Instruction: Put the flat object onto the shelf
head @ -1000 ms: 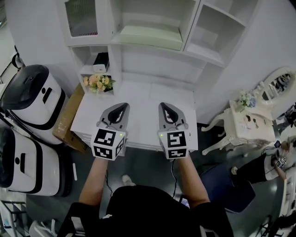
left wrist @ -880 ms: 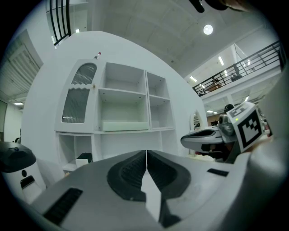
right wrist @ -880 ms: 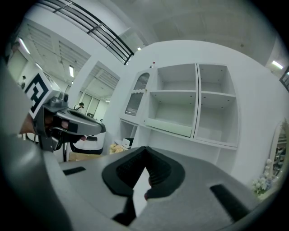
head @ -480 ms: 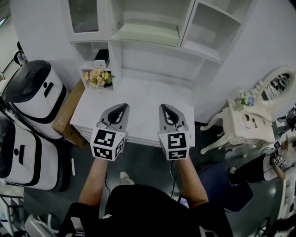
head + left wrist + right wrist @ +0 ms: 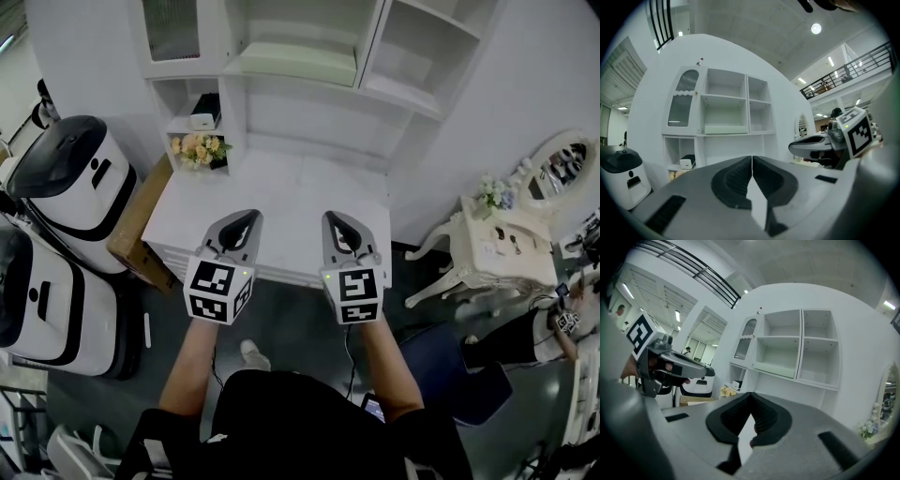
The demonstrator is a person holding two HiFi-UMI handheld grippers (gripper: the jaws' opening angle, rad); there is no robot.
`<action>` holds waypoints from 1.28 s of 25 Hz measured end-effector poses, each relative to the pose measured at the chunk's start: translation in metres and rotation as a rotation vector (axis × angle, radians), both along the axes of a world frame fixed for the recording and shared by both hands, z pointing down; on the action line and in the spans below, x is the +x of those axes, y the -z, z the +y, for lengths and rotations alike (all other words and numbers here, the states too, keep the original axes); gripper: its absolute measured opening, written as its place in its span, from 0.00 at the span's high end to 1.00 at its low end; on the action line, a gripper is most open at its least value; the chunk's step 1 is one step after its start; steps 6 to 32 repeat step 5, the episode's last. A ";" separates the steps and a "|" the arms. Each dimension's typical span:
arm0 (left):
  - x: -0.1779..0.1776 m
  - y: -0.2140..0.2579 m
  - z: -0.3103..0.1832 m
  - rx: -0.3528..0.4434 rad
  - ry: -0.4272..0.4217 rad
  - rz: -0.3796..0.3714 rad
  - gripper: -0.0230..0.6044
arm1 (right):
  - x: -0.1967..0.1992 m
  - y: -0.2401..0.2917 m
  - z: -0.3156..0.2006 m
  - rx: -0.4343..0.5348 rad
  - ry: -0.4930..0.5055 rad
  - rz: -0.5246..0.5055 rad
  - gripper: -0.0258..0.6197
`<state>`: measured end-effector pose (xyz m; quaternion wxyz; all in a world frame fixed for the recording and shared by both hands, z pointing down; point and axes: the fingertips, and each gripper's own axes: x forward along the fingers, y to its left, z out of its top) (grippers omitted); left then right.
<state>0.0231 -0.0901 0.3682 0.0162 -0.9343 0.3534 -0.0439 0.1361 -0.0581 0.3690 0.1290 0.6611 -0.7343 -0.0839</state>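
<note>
Flowers (image 5: 198,148) stand at the shelf unit's (image 5: 309,122) left. The flat green board (image 5: 298,64) lies on its shelf, well beyond the left gripper (image 5: 249,216) and right gripper (image 5: 331,217), both closed and empty.

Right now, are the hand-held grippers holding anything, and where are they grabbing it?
Nothing is held. The left hand-held gripper and the right hand-held gripper both have their jaws shut together, with nothing between them.
</note>
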 end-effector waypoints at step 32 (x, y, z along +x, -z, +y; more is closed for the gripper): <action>0.000 -0.004 0.016 -0.001 0.002 0.001 0.95 | -0.002 -0.006 0.016 -0.006 0.006 0.005 0.96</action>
